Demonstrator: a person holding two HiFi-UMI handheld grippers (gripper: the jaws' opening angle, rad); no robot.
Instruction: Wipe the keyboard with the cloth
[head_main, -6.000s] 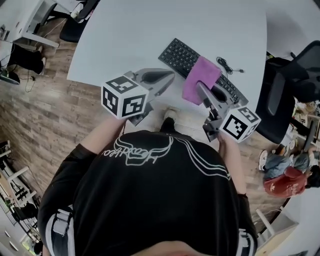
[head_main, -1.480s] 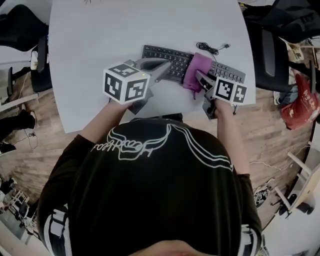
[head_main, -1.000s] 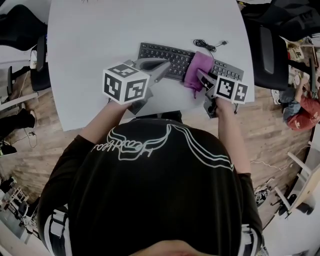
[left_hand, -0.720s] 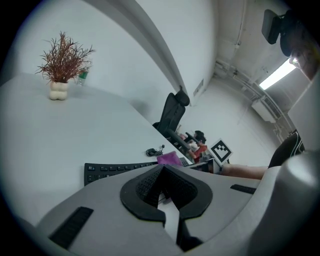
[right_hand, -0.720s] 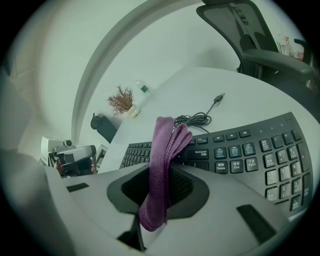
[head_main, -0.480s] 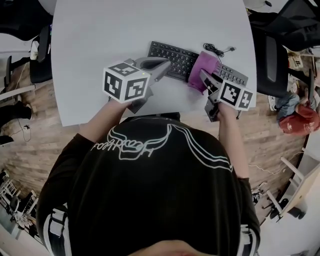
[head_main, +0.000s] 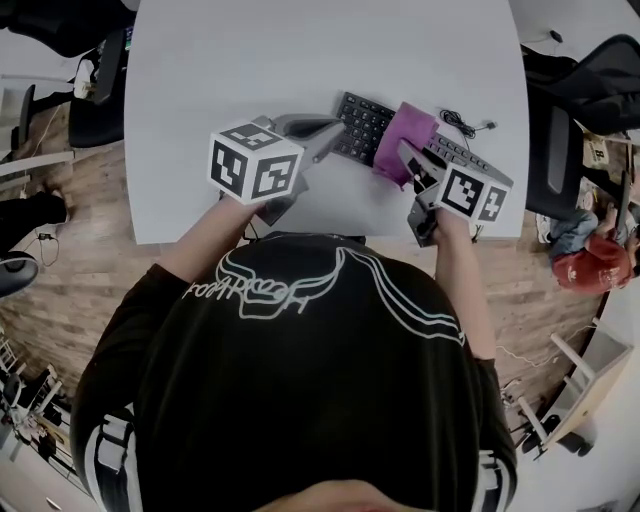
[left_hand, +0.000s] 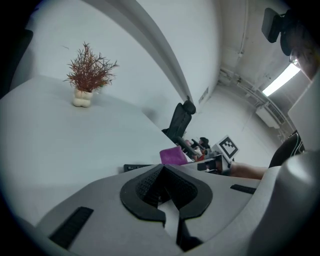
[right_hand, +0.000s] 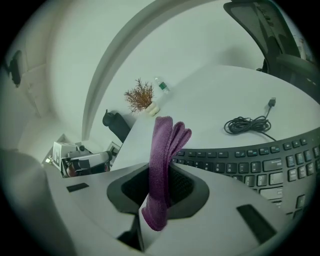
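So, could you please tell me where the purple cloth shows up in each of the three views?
Head view: cloth upper right of centre, over the keyboard.
Left gripper view: small, mid-frame, beyond the fingers.
Right gripper view: centre, pinched between the fingers.
Shared landmark: the keyboard.

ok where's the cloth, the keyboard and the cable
cloth (right_hand: 161, 160), right gripper view, middle of the bunched fold
keyboard (right_hand: 260, 162), right gripper view, key row right of the cloth
cable (right_hand: 247, 124), right gripper view, the coiled bundle
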